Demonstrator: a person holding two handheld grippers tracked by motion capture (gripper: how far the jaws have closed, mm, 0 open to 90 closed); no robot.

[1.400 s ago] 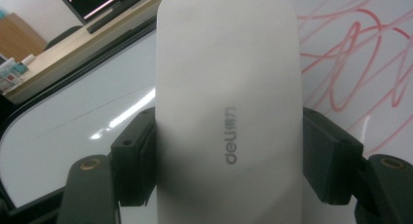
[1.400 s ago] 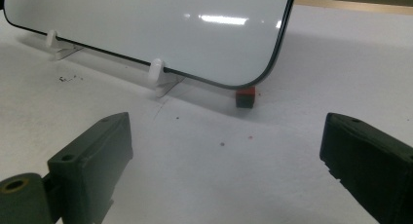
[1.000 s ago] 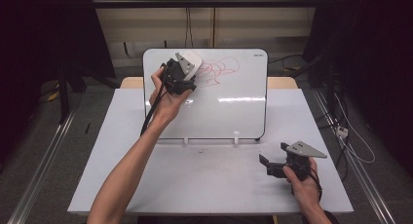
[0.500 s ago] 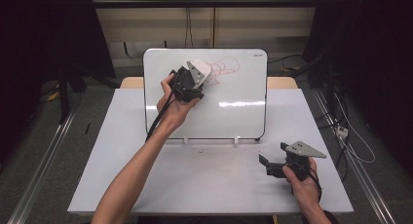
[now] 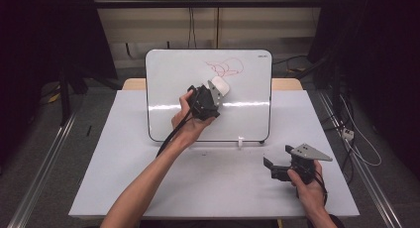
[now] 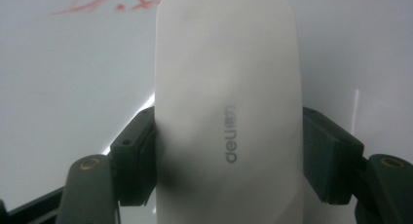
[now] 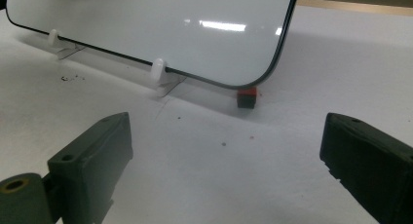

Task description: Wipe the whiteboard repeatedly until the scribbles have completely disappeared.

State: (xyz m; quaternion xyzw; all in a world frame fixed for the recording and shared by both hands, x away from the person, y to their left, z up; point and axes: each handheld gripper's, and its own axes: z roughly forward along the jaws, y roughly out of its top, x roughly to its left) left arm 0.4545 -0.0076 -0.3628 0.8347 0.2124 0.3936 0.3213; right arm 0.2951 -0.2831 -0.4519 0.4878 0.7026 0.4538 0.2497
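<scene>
A whiteboard point(image 5: 247, 119) stands tilted on the white table, with a red scribble point(image 5: 225, 68) near its top. My left gripper point(image 5: 214, 91) is held up against the board, shut on a white eraser point(image 5: 219, 86) just below the scribble. In the left gripper view the eraser point(image 6: 226, 107) sits clamped between both jaws, and a trace of red scribble point(image 6: 114, 1) shows above it. My right gripper point(image 5: 275, 169) rests low on the table at the front right, open, with nothing between its jaws. In the right gripper view the board's lower edge point(image 7: 146, 34) lies ahead.
A small black and red block point(image 7: 247, 98) sits under the board's lower corner. White clips point(image 7: 158, 69) hold the board's bottom edge. The white table point(image 5: 213, 188) has bare room in front of the board. Cables point(image 5: 346, 134) trail on the floor at the right.
My left gripper has carried the eraser rightward and down across the board. The red marks on the board's left part are gone; only the scribble near the top remains. The right gripper stayed put.
</scene>
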